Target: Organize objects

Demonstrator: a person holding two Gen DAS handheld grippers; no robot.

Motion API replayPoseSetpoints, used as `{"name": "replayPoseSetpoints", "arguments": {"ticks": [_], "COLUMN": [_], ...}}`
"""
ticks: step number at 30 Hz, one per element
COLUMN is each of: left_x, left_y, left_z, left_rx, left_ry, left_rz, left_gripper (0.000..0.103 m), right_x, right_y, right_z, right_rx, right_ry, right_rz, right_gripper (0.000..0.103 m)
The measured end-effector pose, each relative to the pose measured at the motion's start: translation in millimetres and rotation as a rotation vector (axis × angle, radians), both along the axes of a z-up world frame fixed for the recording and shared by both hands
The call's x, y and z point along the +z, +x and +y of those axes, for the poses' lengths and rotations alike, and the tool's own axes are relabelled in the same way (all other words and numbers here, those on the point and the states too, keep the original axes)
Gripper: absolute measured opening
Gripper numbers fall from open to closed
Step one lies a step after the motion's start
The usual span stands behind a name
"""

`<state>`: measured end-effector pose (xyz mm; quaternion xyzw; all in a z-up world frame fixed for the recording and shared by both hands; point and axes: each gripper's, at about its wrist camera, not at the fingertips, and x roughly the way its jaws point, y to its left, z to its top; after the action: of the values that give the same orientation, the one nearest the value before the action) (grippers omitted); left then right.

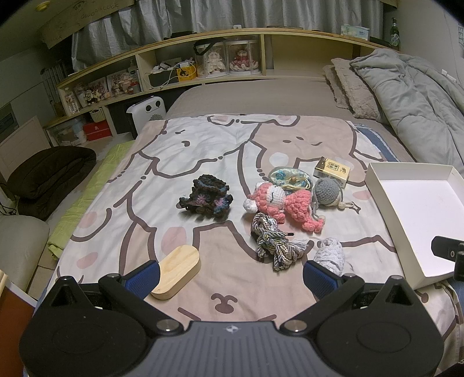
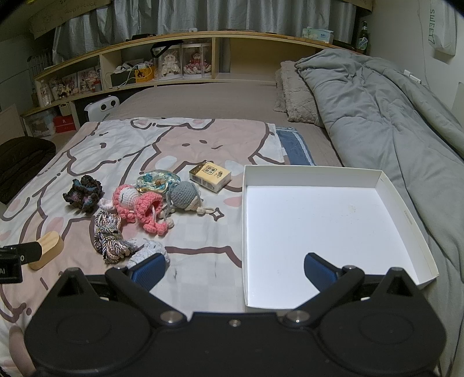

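A bed (image 2: 203, 95) with a taupe sheet fills the room, a cartoon-printed cover (image 1: 232, 150) spread over its near part. A rumpled grey duvet (image 2: 377, 110) and a fuzzy pillow (image 2: 295, 95) lie along the right side. Behind the bed runs a long wooden shelf unit (image 1: 269, 52) with open cubbies holding dolls in clear cases (image 1: 229, 58), framed pictures and cables. Grey curtains (image 1: 232, 14) hang above it. On the floor to the left stand a small white heater (image 1: 146, 114), a dark folded cushion (image 1: 49, 174) and a green mat (image 1: 87, 200). The light is dim and indoor.
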<state>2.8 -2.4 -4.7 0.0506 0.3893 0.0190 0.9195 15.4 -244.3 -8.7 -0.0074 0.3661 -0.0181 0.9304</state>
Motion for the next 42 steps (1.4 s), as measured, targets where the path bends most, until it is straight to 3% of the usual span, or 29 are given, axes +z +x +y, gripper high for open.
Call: {"name": "replayPoseSetpoints", "arguments": {"ticks": [29,42], "left_x": [1.6,17.6], "left_y": [-1.4,28.2], "left_z": [-4.3,15.1], "left_rx": [0.003,0.063], "left_ry": [0.000,-0.006], "left_rz": [-0.003,-0.089], "left_gripper": [0.103,0.103], "right_x": [-0.1,18.3], "right_y": [0.5,19.4], "right_z": [0.4,10.6], "right_rx": [-0.001,0.018], "right_ry": [0.002,-0.014], "right_rz": [0.001,-0.055], "right_gripper": [0.103,0.103]}}
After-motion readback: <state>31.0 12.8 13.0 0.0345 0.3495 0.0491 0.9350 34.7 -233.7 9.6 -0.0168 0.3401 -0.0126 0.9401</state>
